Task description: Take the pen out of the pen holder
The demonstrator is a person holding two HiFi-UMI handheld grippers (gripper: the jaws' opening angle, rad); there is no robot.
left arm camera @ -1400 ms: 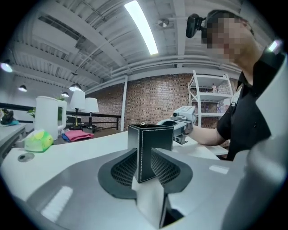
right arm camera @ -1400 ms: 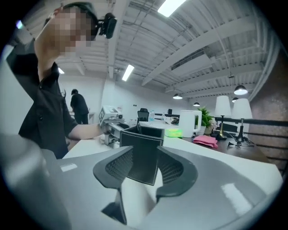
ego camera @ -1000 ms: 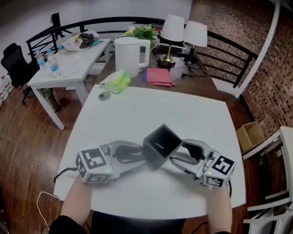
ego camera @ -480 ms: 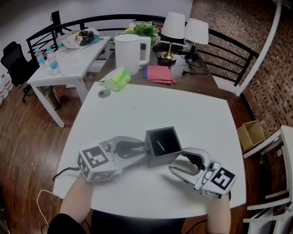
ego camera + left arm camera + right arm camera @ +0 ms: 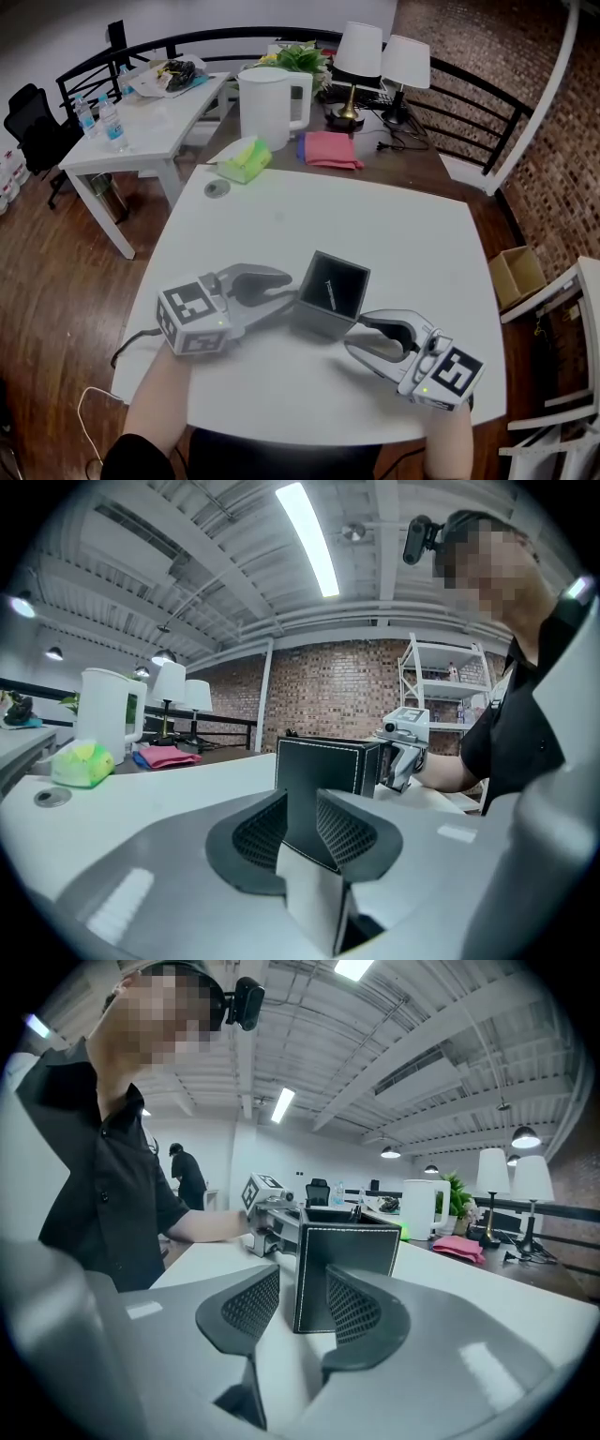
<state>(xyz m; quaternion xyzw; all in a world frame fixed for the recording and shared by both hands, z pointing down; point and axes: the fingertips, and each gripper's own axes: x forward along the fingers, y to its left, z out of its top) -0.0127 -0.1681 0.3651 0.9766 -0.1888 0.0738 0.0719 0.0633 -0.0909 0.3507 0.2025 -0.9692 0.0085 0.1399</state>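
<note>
Head view: a white, round-cornered tabletop [image 5: 375, 225] fills the middle of the frame. On it, low and centre, stands a black square leather pen holder [image 5: 319, 321] with pale stitching. It is open at the top, and a thin pen [image 5: 330, 291] leans inside it. The left gripper [image 5: 292, 291] comes in from the lower left with its tips at the holder's left corner. The right gripper [image 5: 354, 332] comes in from the lower right with its tips at the holder's near right corner. At the upper edge of the tabletop lies a yellow-green packet [image 5: 242, 157]. On a darker desk behind it are a white jug [image 5: 267, 103] and a pink cloth [image 5: 330, 148].

Left gripper view: the left gripper's [image 5: 302, 827] meshed fingers [image 5: 258, 834] have just been closing. They now press on a corner of the pen holder [image 5: 328, 766], which rises upright between them in the centre of the frame. The right gripper [image 5: 403, 747] shows just right of the holder.

Right gripper view: the right gripper's [image 5: 302, 1309] fingers [image 5: 255, 1302] have also just been closing but stand apart. The pen holder [image 5: 342, 1251] is between them, with a strip of tabletop showing beside the left pad. The left gripper [image 5: 267, 1204] appears behind the holder, left of centre.
</note>
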